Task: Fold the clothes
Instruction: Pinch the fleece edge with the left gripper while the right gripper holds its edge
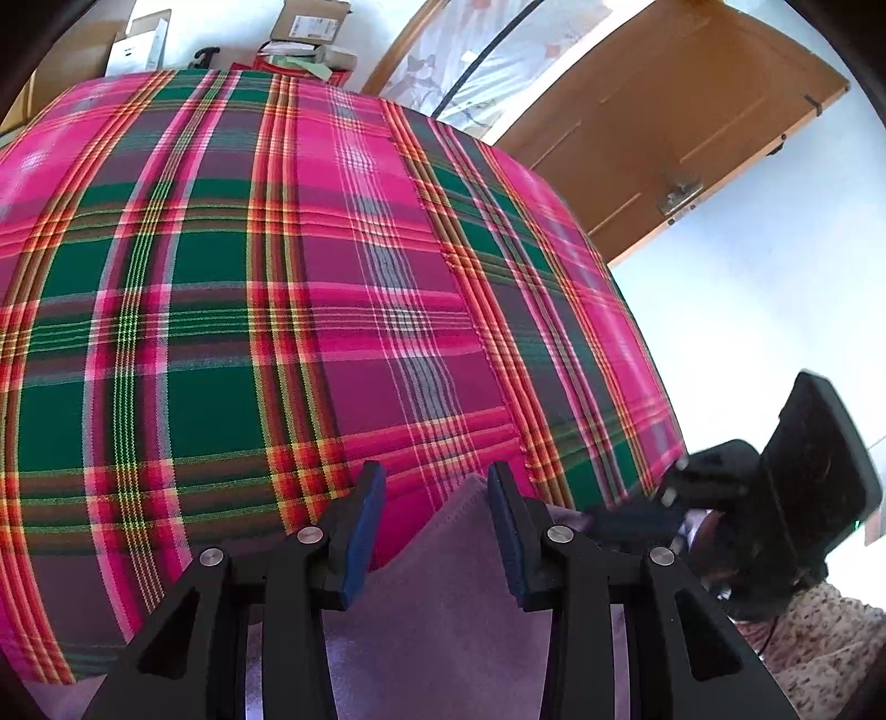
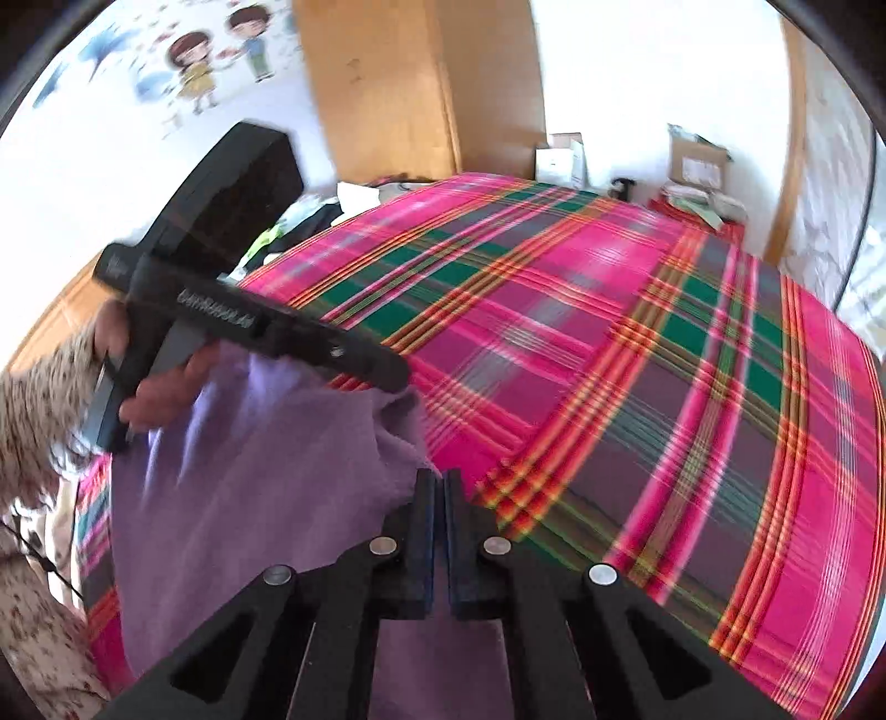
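A purple cloth (image 2: pixel 249 487) lies rumpled at the near edge of a plaid-covered bed (image 2: pixel 609 332). My right gripper (image 2: pixel 440 479) is shut, and a raised edge of the cloth runs into its fingertips. My left gripper (image 1: pixel 437 487) stands open over the same cloth (image 1: pixel 443 598). A corner of the fabric sits between its blue pads (image 1: pixel 365 531) and touches only the right one. In the right wrist view a hand (image 2: pixel 160 387) holds the left gripper (image 2: pixel 396 376) low over the cloth's far edge. The right gripper's black body (image 1: pixel 720 487) shows at the right of the left wrist view.
The pink, green and red plaid cover (image 1: pixel 277 277) stretches far ahead. A wooden door (image 1: pixel 664 138) stands to the right, with cardboard boxes (image 1: pixel 310 22) beyond the bed. Loose clothes (image 2: pixel 310 221) pile up at the bed's far left by a wooden wardrobe (image 2: pixel 387 83).
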Demonstrator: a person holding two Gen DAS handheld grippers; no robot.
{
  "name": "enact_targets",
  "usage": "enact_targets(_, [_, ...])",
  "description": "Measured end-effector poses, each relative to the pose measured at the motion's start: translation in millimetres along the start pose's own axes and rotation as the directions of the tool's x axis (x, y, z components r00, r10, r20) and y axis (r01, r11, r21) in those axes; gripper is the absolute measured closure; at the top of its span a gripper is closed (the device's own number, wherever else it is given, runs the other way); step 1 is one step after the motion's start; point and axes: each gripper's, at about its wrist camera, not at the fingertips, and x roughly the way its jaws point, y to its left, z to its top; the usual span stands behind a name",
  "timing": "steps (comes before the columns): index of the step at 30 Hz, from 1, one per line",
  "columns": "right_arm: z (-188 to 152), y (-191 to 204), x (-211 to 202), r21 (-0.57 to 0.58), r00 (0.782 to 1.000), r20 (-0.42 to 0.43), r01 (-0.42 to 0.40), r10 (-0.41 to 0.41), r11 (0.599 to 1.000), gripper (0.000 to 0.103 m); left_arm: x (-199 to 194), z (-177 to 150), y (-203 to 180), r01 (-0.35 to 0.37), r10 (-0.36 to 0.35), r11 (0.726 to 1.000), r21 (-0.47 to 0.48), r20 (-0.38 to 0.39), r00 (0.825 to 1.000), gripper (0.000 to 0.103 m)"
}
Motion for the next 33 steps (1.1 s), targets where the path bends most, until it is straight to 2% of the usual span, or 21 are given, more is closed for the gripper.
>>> enact_targets(4, [-7, 2, 11, -0.001, 0.998, -0.050, 0.047, -0.047, 0.999, 0.100, -1, 0, 0, 0.009, -0.009, 1.000, -0.011, 0.005, 1.000, 0.064])
enact_targets(11, [-12, -3, 10, 0.058, 0.998, -0.058, 0.035, -0.032, 0.998, 0.100, -7, -6, -1, 0.033, -0.033, 0.999, 0.007, 0.021, 0.999, 0.062])
enact_targets(14, [-10, -7, 14, 0.091, 0.999, -0.048, 0.019, -0.015, 0.996, 0.100, -9, -8, -4, 0.049, -0.050, 0.998, 0.038, 0.022, 0.999, 0.060])
enact_targets(19, [-13, -15, 6, 0.145, 0.998, -0.022, -0.049, 0.053, 0.988, 0.098, 3, -13, -13, 0.030, -0.028, 0.993, 0.111, -0.021, 0.999, 0.056])
enact_targets(22, [-22, -26, -14, 0.176, 1.000, 0.017, -0.029, 0.026, 0.984, 0.097, 8, -15, -16, 0.014, -0.009, 0.990, 0.139, -0.037, 0.999, 0.056])
enact_targets(24, [-30, -38, -30, 0.202, 0.999, 0.037, 0.001, -0.008, 0.979, 0.092, 8, -14, -16, 0.017, -0.012, 0.991, 0.130, -0.038, 0.999, 0.057])
enact_targets(26, [-38, -51, -43, 0.225, 0.999, 0.031, 0.031, -0.039, 0.974, 0.086, 9, -13, -14, 0.015, -0.011, 0.993, 0.116, -0.037, 0.999, 0.061])
enact_targets(29, [-55, -62, -58, 0.236, 0.997, -0.003, 0.079, -0.080, 0.969, 0.078, 11, -12, -13, 0.006, -0.002, 0.994, 0.109, -0.037, 0.999, 0.077])
enact_targets(33, [-76, -70, -65, 0.245, 0.994, -0.047, 0.106, -0.097, 0.964, 0.073, 8, -12, -9, 0.011, -0.010, 0.996, 0.091, -0.014, 1.000, 0.085])
